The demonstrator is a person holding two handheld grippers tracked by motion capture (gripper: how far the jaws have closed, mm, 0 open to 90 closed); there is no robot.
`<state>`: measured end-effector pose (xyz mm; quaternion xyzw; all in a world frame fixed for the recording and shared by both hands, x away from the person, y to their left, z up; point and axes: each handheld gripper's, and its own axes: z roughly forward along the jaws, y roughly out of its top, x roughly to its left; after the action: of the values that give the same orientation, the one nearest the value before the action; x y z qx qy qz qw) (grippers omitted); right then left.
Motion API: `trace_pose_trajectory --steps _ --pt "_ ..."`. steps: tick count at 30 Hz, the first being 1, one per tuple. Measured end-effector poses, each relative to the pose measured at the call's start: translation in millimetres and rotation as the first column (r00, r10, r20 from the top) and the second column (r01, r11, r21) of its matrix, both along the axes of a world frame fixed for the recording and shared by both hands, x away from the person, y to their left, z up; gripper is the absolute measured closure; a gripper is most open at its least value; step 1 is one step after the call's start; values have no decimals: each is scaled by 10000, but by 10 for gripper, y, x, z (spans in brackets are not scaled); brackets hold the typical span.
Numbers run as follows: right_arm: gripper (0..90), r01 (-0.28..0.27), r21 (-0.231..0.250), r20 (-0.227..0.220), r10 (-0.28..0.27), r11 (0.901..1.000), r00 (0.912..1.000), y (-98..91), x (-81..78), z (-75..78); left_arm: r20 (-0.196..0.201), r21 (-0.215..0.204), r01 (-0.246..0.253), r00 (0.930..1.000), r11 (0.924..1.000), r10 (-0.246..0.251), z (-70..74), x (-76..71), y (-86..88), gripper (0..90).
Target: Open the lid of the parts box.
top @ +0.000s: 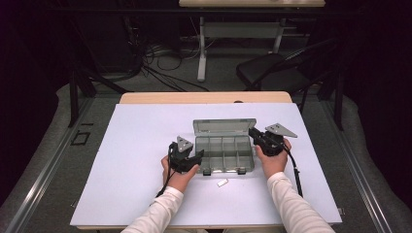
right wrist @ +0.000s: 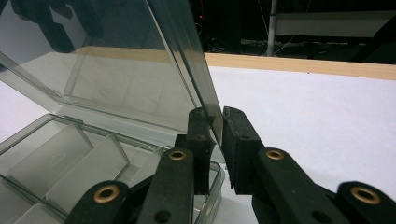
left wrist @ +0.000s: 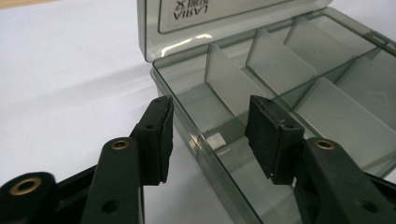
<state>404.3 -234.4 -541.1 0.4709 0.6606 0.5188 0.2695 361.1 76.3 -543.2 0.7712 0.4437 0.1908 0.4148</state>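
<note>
Jaws of the right gripper [right wrist: 212,140] are pinched on the box lid [right wrist: 140,60] at frame centre; jaws of the left gripper [left wrist: 210,140] are spread across the box [left wrist: 299,93] wall.

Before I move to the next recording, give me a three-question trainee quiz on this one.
1. True or false: the compartment box has its lid open.
2. What is the right tool clamped on? A) the lid's edge B) a divider C) the small white piece
3. Where is the small white piece lying?

Key:
1. True.
2. A.
3. On the white table cover, just in front of the box, outside it; the left tool is open, straddling the box's side wall.
</note>
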Motion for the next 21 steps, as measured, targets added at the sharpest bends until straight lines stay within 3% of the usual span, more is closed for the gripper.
trace_pose_trajectory --steps 11,21 --pt "814 36 -14 -37 -36 10000 10000 5 -6 2 -589 439 145 9982 9989 -119 -149 5 -20 471" --pt "811 60 -5 -10 -60 10000 10000 5 -2 -1 -791 564 341 9964 9978 -296 -191 45 -18 477"
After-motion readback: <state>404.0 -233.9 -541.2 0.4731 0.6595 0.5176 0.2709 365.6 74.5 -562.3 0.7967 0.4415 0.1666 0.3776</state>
